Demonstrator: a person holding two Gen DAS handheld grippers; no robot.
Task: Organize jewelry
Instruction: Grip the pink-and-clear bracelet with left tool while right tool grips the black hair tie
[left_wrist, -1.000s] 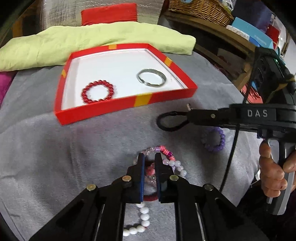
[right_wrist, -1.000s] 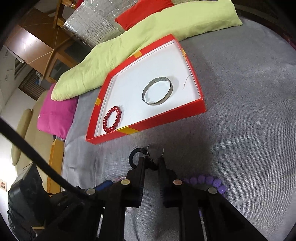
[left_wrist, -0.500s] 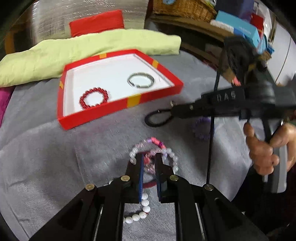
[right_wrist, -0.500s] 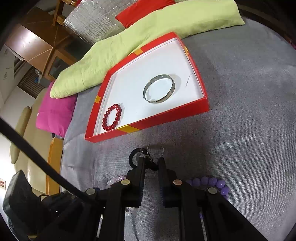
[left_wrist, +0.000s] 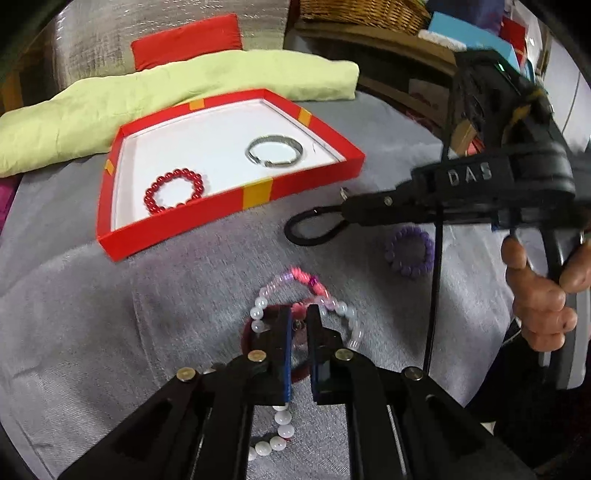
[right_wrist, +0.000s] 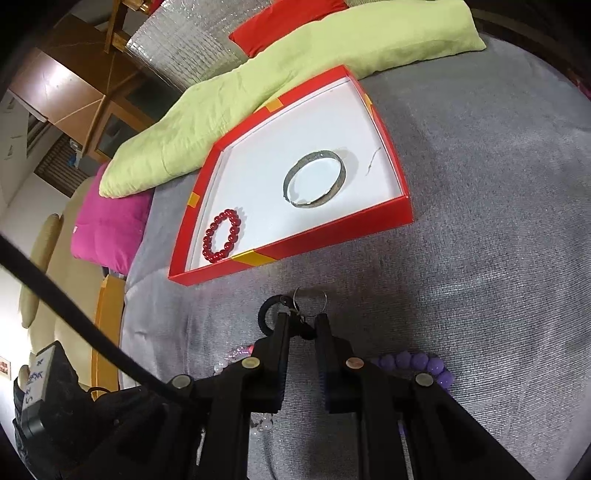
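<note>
Grey cloth, red tray (left_wrist: 258, 194) behind. Right gripper (right_wrist: 302, 325) clamps a black cord loop (left_wrist: 314, 230); left gripper (left_wrist: 298, 325) pinches a beaded bracelet (left_wrist: 306, 291) — both mid-carry; next, lower into tray.

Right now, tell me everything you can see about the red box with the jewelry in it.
The red box is a shallow open tray, cardboard by the look, with low red walls marked by yellow-orange patches and a white floor. It rests flat on the grey cloth, its far side against a light green cushion. Inside, lying apart, are a red bead bracelet near one corner and a silver bangle. Neither gripper touches it.
</note>
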